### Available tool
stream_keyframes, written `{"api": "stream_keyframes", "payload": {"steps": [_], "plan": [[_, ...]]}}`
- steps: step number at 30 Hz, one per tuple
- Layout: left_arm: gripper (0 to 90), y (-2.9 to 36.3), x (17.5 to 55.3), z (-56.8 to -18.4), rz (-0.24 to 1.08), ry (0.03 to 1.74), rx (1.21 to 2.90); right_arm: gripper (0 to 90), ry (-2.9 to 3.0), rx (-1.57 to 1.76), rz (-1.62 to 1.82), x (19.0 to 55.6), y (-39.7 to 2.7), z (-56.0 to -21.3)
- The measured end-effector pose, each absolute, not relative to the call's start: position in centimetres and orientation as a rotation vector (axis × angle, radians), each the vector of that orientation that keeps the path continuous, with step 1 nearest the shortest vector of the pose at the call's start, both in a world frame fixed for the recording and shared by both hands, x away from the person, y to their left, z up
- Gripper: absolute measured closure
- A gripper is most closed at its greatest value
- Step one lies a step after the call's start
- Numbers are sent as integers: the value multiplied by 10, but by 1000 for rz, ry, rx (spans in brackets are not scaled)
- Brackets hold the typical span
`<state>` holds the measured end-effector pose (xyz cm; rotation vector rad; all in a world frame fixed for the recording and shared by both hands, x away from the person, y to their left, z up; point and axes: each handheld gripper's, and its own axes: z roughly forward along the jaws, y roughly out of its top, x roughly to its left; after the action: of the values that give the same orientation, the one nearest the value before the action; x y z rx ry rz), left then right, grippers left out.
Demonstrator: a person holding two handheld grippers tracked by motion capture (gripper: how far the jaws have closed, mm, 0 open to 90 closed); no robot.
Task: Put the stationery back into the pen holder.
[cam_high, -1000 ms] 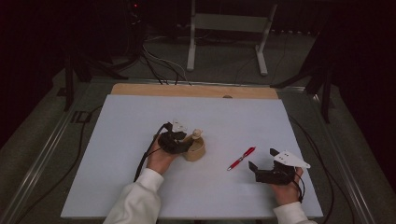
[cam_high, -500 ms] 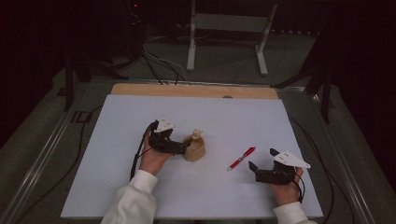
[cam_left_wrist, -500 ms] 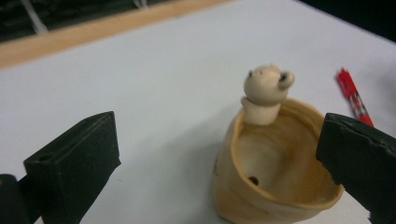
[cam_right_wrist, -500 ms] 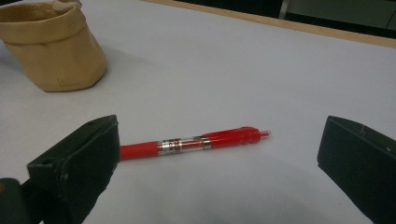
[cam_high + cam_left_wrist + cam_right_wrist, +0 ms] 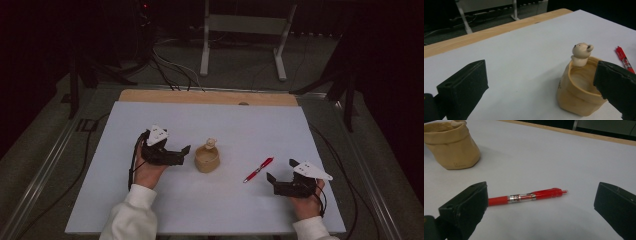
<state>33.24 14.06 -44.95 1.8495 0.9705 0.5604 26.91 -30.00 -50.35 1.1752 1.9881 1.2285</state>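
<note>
A tan pot (image 5: 207, 159) with a small bear figure on its rim stands upright near the middle of the white table top (image 5: 240, 125). My left gripper (image 5: 184, 155) is just left of it, apart from it; its jaws have just been opening and nothing is between them. In the left gripper view the pot (image 5: 579, 95) stands beyond the right jaw of the open left gripper (image 5: 541, 75). A red pen (image 5: 258, 169) lies to the right of the pot. My right gripper (image 5: 281, 170) is open, and the pen (image 5: 524, 197) lies on the table ahead of its jaws.
A wooden strip (image 5: 200, 97) borders the table's far edge. Behind it, a metal stand (image 5: 245, 45) and cables (image 5: 170, 70) sit on the dark floor. A cable (image 5: 132, 170) trails from the left gripper.
The left gripper has let go of the pot, opened, and drawn back to the left and slightly up. The pot, the pen and the right gripper stay where they were.
</note>
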Motion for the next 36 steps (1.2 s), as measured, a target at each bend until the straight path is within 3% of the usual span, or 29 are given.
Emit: {"api": "stream_keyframes", "payload": {"steps": [14,36], "plan": [[1,181,308,-458,672,1007,1778,0,1987,1171,1225,269,-301,-504],[1,228,262,-483,725,1092,1722,0,1989,1156,1228,268,-300,-504]]}}
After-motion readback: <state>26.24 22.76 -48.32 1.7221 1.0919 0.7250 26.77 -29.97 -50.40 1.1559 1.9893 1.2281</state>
